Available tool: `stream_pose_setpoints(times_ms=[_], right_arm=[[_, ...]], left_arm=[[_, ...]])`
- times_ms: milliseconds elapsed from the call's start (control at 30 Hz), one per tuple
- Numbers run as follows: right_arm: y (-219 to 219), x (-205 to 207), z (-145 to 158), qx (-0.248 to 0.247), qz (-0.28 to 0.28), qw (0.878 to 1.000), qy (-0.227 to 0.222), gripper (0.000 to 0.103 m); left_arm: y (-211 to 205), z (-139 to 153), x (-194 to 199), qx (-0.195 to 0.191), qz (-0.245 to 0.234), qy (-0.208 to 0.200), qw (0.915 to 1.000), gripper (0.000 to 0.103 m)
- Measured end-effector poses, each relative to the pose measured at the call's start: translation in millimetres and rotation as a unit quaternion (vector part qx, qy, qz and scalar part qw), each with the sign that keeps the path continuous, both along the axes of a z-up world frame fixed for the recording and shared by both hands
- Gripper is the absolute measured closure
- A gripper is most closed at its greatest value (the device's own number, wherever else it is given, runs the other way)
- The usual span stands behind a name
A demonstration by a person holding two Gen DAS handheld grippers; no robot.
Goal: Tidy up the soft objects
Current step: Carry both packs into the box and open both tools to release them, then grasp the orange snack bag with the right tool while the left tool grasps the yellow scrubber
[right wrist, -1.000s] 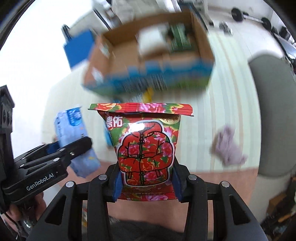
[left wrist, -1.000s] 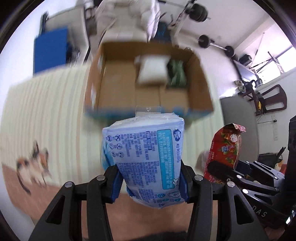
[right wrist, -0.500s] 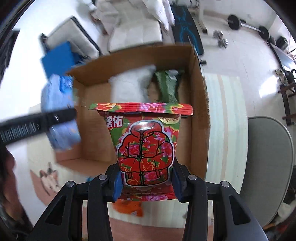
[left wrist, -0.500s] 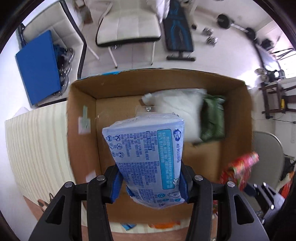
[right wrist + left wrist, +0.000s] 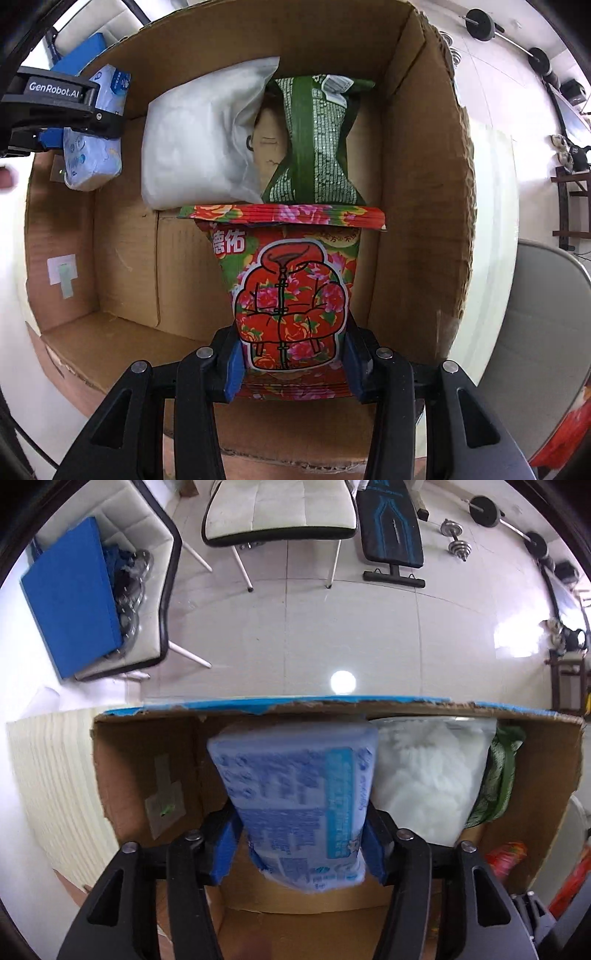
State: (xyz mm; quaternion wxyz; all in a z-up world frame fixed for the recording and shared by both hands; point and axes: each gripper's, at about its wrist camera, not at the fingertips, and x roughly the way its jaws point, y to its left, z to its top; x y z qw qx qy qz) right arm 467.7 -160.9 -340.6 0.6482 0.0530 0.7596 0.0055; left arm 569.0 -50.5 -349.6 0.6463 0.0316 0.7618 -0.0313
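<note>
My left gripper (image 5: 299,843) is shut on a light blue tissue pack (image 5: 295,797) and holds it inside the cardboard box (image 5: 147,760), against the far wall, left of a white soft bag (image 5: 424,775). My right gripper (image 5: 293,363) is shut on a red floral packet (image 5: 291,291) and holds it over the box (image 5: 417,221), just in front of a green packet (image 5: 314,140). The white bag (image 5: 199,136) lies left of the green packet. The left gripper (image 5: 77,122) with the blue pack (image 5: 92,162) shows at the box's left side.
The box stands on a pale striped mat (image 5: 51,786). White chairs (image 5: 280,509), a blue board (image 5: 70,598), a weight bench (image 5: 391,528) and dumbbells (image 5: 458,542) stand on the tiled floor beyond. A grey chair seat (image 5: 546,332) is right of the box.
Both grippers have moved forward and down into the box with their packs. The blue pack now sits low against the far wall beside the white bag.
</note>
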Motion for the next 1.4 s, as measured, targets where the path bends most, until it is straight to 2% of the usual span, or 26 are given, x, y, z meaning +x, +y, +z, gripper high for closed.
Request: stream_pose_setpoints(times_ms=[67, 100, 133, 200, 300, 333, 400, 433, 600, 733, 800, 900, 1000, 1067, 1133, 1267, 1400], right_arm=[[2.0, 3.2, 0.3, 0.001, -0.002, 1.0, 0.005, 0.052], [2.6, 4.2, 1.7, 0.004, -0.004, 1.0, 0.005, 0.041], [3.3, 5.0, 3.3, 0.007, -0.006, 1.0, 0.004, 0.025], [4.5, 6.1, 7.7, 0.007, -0.006, 1.0, -0.002, 0.019], [5.3, 6.0, 15.9, 0.012, -0.012, 1.0, -0.008, 0.017], [6.5, 4.5, 22.2, 0.014, -0.017, 1.0, -0.011, 0.01], [7.2, 2.8, 31.1, 0.014, -0.021, 0.999, -0.026, 0.001], [7.8, 1.3, 36.6, 0.01, -0.022, 0.999, -0.036, 0.0], [14.9, -10.3, 64.6, 0.0, -0.02, 0.997, -0.072, 0.0], [19.6, -27.6, 98.6, -0.011, -0.007, 0.993, -0.121, 0.0], [24.7, -38.1, 111.3, 0.002, -0.002, 0.99, -0.141, 0.0], [33.0, -63.1, 132.3, 0.048, 0.009, 0.986, -0.159, 0.0], [48.6, -91.0, 144.3, 0.066, 0.05, 0.981, -0.177, 0.0], [68.0, -114.7, 139.9, 0.05, 0.116, 0.975, -0.181, 0.0], [90.4, -138.0, 122.1, 0.019, 0.197, 0.966, -0.164, 0.0], [126.8, -179.5, 74.9, -0.02, 0.335, 0.934, -0.123, 0.0], [158.4, -207.7, 23.4, -0.031, 0.436, 0.895, -0.085, 0.0]], left_arm=[[4.9, 4.7, -0.9, -0.012, 0.015, 0.001, 0.9998, 0.027], [7.8, 7.2, -2.0, -0.017, 0.021, 0.0, 0.9996, 0.025], [7.7, 11.0, -3.7, -0.019, 0.02, 0.0, 0.9996, 0.023], [8.9, 16.8, -6.9, -0.016, 0.013, -0.002, 0.9998, 0.016], [9.9, 31.2, -14.9, -0.022, 0.008, -0.013, 0.9996, 0.016], [10.5, 36.2, -17.6, -0.025, 0.008, -0.018, 0.9995, 0.015], [11.2, 49.5, -26.0, -0.035, 0.006, -0.032, 0.9989, 0.008], [11.4, 56.3, -31.1, -0.04, 0.003, -0.038, 0.9985, 0.004], [15.3, 104.5, -67.6, -0.048, -0.006, -0.107, 0.9931, 0.004], [22.7, 149.6, -108.5, -0.037, -0.016, -0.178, 0.9832, 0.004], [26.9, 168.2, -134.8, -0.017, -0.026, -0.208, 0.9777, 0.004], [39.3, 183.0, -177.7, 0.005, -0.02, -0.241, 0.9704, 0.004], [56.1, 180.8, -220.7, 0.022, -0.002, -0.255, 0.9667, 0.004], [73.3, 169.1, -253.6, 0.046, 0.021, -0.251, 0.9666, 0.004], [89.8, 145.8, -284.6, 0.061, 0.044, -0.23, 0.9703, 0.004], [108.2, 87.6, -328.2, 0.073, 0.073, -0.164, 0.981, 0.004], [118.0, 39.8, -356.7, 0.085, 0.092, -0.116, 0.9853, 0.004]])
